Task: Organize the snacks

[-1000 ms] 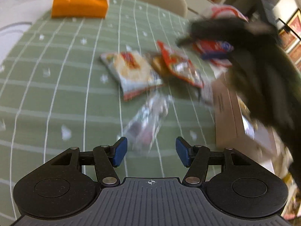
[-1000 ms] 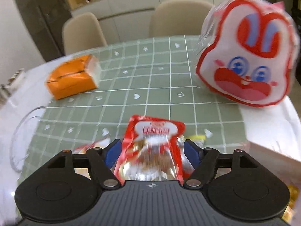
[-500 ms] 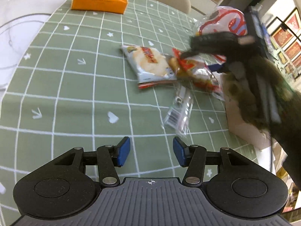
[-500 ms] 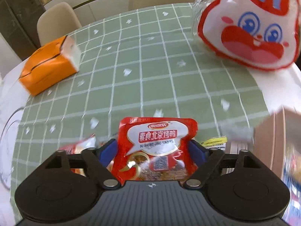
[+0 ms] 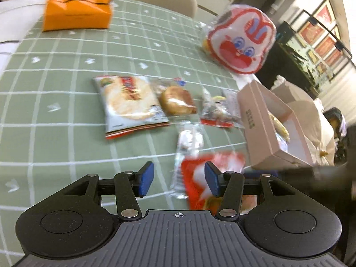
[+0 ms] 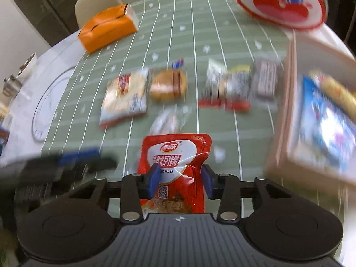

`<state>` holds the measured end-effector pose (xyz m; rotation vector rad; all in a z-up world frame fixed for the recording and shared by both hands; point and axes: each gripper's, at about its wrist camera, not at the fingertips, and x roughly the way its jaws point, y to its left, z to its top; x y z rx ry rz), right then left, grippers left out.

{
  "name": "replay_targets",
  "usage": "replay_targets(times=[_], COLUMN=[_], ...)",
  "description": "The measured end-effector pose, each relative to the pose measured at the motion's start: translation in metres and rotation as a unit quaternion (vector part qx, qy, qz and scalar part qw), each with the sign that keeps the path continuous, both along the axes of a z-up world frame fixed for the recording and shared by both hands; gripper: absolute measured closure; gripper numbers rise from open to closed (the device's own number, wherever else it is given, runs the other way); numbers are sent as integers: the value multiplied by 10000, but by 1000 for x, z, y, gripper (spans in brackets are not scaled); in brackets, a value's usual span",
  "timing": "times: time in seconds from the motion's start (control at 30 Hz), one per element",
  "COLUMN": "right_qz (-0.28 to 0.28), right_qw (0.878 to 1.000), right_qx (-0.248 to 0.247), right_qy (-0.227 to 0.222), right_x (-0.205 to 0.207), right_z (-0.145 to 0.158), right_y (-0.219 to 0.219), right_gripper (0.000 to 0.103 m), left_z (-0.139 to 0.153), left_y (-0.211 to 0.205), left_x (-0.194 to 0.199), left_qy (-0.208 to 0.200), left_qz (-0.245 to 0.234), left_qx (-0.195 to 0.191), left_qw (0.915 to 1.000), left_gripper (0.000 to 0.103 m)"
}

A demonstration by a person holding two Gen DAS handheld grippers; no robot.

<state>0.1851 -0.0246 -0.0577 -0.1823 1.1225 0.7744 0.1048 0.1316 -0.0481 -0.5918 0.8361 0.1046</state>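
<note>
A red pouch is gripped between the closing pads of the right gripper, while nothing is held by the half-open left gripper, beside it.

Red pouch: glossy, crinkled foil-like film. Tablecloth: matt green. Box: matt card. Gripper pads: blue, matt.
</note>
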Motion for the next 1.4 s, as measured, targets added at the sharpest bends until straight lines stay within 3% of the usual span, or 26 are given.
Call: replay_targets(times=[0.23, 0.4, 0.5, 0.57, 0.67, 0.73, 0.87, 0.97, 1.13, 1.2, 1.27, 1.3, 1.4], right_qz=[-304, -624, -759, -851, -1004, -1087, -983, -883, -711, -630, -494, -380, -28], right_qw=[9947, 9924, 9904, 9901, 9903, 9903, 9876, 9842, 9866, 9857, 9859, 9846, 9720], right_qx=[-157, -156, -283, -328, -330, -332, -370, -241, 477, 402, -30, -285, -1279], right_qy=[-970, -1049, -1122, -1068, -902, -797, -1164, -1514, -1386, -1511, -1596, -1682, -1972], right_x=[-37, -44, -48, -49, -46, -44, -46, -42, -17, 0, 31, 48, 104], right_z=[13, 9, 2, -6, -22, -30, -23, -4, 37, 53, 62, 64, 58], right_y=[-47, -78, -94, -105, -117, -122, -113, -105, -78, -54, -19, -2, 52], right_gripper=[47, 46, 46, 45, 44, 43, 43, 43, 43, 43, 43, 46, 97], left_z=[23, 8, -7, -18, -21, -22, -14, 3, 22, 22, 16, 12, 3], left_y=[-26, -43, -58, -66, -74, -72, -66, -62, -42, -34, -28, -25, -19], left_x=[83, 159, 183, 188, 188, 188, 175, 144, 73, 46, 23, 14, -10], left_qy=[-463, 165, 478, 628, 555, 510, 409, 136, -125, -106, -16, 32, 64], left_qz=[-785, -599, -621, -780, -1000, -1020, -1064, -1081, -881, -737, -621, -555, -364], left_qx=[496, 941, 1228, 1360, 1708, 1605, 1383, 1359, 983, 815, 606, 495, 199], left_qw=[9946, 9936, 9893, 9856, 9786, 9804, 9838, 9847, 9912, 9939, 9962, 9972, 9991], left_gripper=[48, 48, 48, 42, 39, 48, 56, 58, 59, 59, 59, 59, 59])
